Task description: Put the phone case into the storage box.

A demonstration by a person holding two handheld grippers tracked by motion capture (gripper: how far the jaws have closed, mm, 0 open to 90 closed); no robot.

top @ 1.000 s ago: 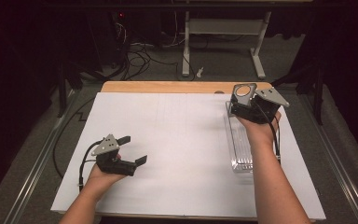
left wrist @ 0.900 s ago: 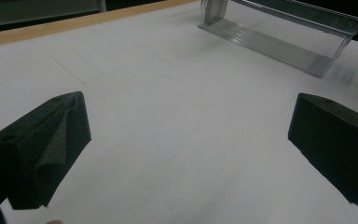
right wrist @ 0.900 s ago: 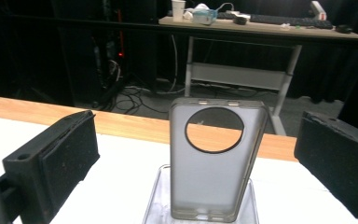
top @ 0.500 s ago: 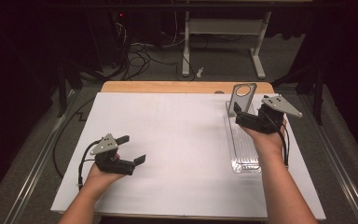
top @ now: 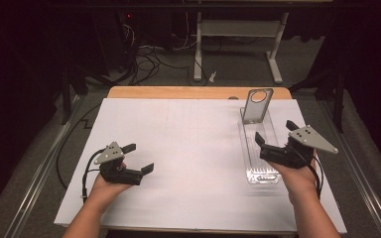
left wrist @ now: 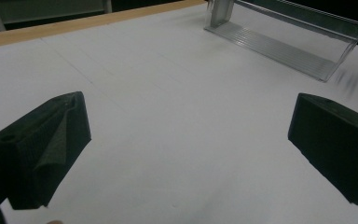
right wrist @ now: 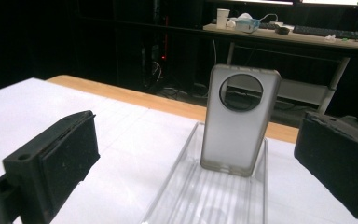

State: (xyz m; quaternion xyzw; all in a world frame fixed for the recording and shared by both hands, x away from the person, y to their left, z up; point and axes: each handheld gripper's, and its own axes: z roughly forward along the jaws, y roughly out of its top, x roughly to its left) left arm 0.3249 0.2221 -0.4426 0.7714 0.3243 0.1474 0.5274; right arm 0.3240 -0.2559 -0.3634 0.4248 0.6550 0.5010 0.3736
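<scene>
A clear plastic tray (top: 250, 136) lies lengthwise at the right of the white sheet. A frosted grey phone case (top: 256, 105) with a round camera hole stands upright at the tray's far end. My right gripper (top: 275, 132) hovers open over the near half of the tray, well short of the case. In the right gripper view the case (right wrist: 240, 126) stands in the tray (right wrist: 191, 200) between the wide-apart jaws of the gripper (right wrist: 200, 154). My left gripper (top: 139, 157) rests open and empty at the front left. Its own view has the tray (left wrist: 284, 42) far off, beyond the open gripper (left wrist: 191, 140).
The white sheet (top: 188, 144) covers a wooden table whose back edge (top: 178, 92) shows bare. Metal rails (top: 39, 173) run along both sides. Behind the table are a desk frame (top: 238, 29) and cables (top: 144, 62) on the floor.
My right gripper has let go of the phone case and drawn back along the tray toward the person. The case stays standing. The left gripper has not moved.
</scene>
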